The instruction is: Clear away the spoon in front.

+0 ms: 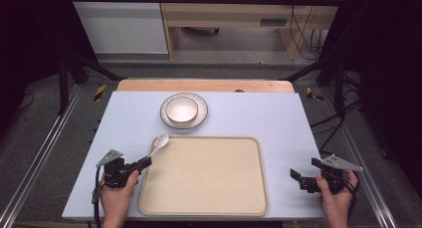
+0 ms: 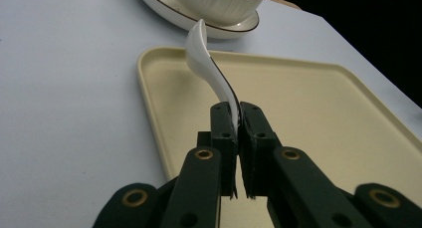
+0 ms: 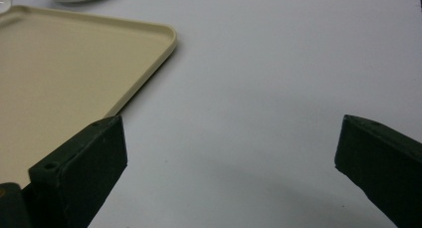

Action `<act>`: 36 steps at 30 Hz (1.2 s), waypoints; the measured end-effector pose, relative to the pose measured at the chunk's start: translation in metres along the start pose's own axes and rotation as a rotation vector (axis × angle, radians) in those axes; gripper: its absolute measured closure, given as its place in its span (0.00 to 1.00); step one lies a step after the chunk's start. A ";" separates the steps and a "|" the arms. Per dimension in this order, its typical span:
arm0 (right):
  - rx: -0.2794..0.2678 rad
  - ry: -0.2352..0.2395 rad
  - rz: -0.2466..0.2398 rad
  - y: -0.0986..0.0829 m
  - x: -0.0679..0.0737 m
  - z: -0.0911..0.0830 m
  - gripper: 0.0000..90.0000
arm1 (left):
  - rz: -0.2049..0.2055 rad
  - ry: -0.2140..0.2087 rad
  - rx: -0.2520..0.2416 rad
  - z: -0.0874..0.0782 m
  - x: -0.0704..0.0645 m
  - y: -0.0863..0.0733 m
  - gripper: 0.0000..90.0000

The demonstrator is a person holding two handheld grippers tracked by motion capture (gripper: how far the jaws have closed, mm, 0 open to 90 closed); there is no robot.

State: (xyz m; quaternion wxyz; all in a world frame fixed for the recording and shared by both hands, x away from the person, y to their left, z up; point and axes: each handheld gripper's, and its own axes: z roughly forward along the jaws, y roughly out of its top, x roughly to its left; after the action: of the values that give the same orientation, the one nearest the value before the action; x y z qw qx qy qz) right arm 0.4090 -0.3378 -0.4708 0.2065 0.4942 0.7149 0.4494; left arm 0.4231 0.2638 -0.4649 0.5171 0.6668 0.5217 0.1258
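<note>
- One white ceramic spoon [image 2: 211,71] is clamped by its handle end between the jaws of the left gripper [image 2: 238,119]; jaws nearly closed, only the handle's thickness between them.
- Spoon sits lifted off the surface, handle curving up from the jaws and bowl end pointing away toward the back of the table. In the high view the spoon bowl [image 1: 160,142] hangs over the tray's rear-left corner, just in front of the plate.
- Left gripper [image 1: 143,163] is held in the person's left hand [image 1: 118,188], at the tray's left edge, tips angled toward the rear right. Grey three-cornered plate on top; cable trails down toward the near table edge.
- Beige rectangular tray [image 1: 204,208], rounded corners, raised rim, lies flat at the front centre of the table. Its surface is bare apart from the spoon above its corner.
- Behind the tray: a white bowl [image 1: 181,109] with a dark rim stands on a round plate [image 1: 202,119], also dark-rimmed. Both are apart from the tray, near its rear-left part.
- Right gripper [image 1: 297,177] is held in the right hand [image 1: 338,195] just right of the tray, over bare table. Jaws wide apart, nothing between them; its own view shows the tray's corner [image 3: 166,36] to the left.
- Table [image 1: 268,113]: pale blue-grey top, wooden strip along the far edge.
</note>
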 end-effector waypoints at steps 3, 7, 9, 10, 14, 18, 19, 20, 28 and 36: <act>0.003 0.000 -0.005 0.000 0.000 0.001 0.01 | -0.001 0.001 0.007 0.002 0.001 -0.002 0.95; 0.008 0.001 -0.006 0.000 0.000 0.003 0.01 | 0.014 0.015 0.011 0.005 0.000 -0.005 0.95; 0.011 0.004 -0.012 0.000 0.001 0.003 0.01 | 0.025 0.022 0.021 0.007 -0.001 -0.006 0.95; 0.011 0.005 -0.014 0.001 0.001 0.003 0.01 | 0.023 0.025 0.021 0.007 -0.002 -0.007 0.95; 0.003 0.004 -0.011 0.001 0.001 0.002 0.01 | 0.022 0.035 0.015 0.008 -0.002 -0.008 0.95; 0.001 0.000 -0.008 0.001 -0.001 0.001 0.01 | 0.045 0.038 0.023 0.010 -0.001 -0.010 0.95; 0.000 0.000 -0.009 0.001 -0.001 0.001 0.01 | 0.046 0.045 0.022 0.010 -0.001 -0.011 0.94; 0.000 0.000 -0.010 0.001 -0.001 0.002 0.01 | 0.052 0.050 0.027 0.010 0.000 -0.011 0.94; 0.004 -0.003 -0.012 0.000 -0.002 0.001 0.01 | 0.058 0.062 0.027 0.008 0.002 -0.012 0.85; 0.000 -0.005 -0.009 0.000 -0.002 -0.001 0.01 | 0.052 0.063 -0.001 0.001 0.005 -0.009 0.71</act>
State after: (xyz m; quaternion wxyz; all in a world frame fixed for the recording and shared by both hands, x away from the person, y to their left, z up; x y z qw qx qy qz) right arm 0.4093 -0.3400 -0.4705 0.2104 0.4920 0.7167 0.4472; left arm 0.4210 0.2662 -0.4749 0.4973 0.6757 0.5200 0.1604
